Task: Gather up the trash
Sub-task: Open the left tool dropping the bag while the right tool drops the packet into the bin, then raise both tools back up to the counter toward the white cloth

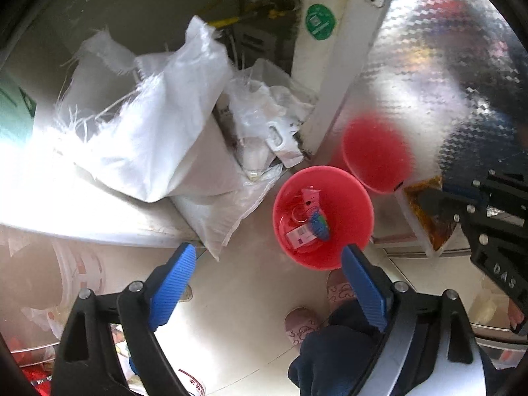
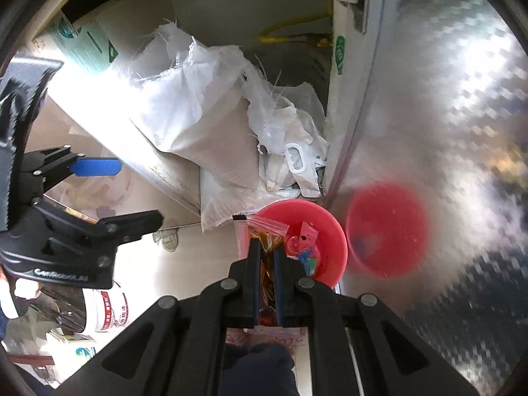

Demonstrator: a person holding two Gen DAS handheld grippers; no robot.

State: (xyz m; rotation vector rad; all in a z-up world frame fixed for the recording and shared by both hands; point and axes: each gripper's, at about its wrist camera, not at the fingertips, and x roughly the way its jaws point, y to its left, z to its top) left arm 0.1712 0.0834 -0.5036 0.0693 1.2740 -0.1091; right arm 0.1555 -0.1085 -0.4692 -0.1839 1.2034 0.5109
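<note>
The left gripper (image 1: 267,257) is pointing down at the floor with its blue fingers (image 1: 175,277) spread wide and nothing lying between them. Just past its right finger, at about one o'clock in the left wrist view, a red bin (image 1: 325,217) is sitting on the pale floor tiles (image 1: 244,300), and small scraps are lying in its bottom: a pink tag (image 1: 310,198), a blue and green wrapper (image 1: 320,226) and a white label (image 1: 300,234). A red reflection (image 1: 376,153) of the bin is showing on the shiny metal door (image 1: 429,66) at two o'clock.

The right gripper (image 2: 266,247) is pinching a clear sauce packet (image 2: 264,231) with a red serrated top and brown contents; its fingers are pressed close together on it. In the right wrist view the packet is hanging just at the near rim of the bin (image 2: 330,231), at twelve o'clock from the gripper, overlapping the bin's left edge. In the left wrist view the same packet (image 1: 425,211) is showing at three o'clock, beside the bin.

At ten o'clock from the bin, white woven sacks (image 1: 148,125) and crumpled plastic bags (image 1: 264,115) are piled against a cabinet. A pair of pink slippers (image 1: 303,323) is standing on the tiles at six o'clock, below the bin.
</note>
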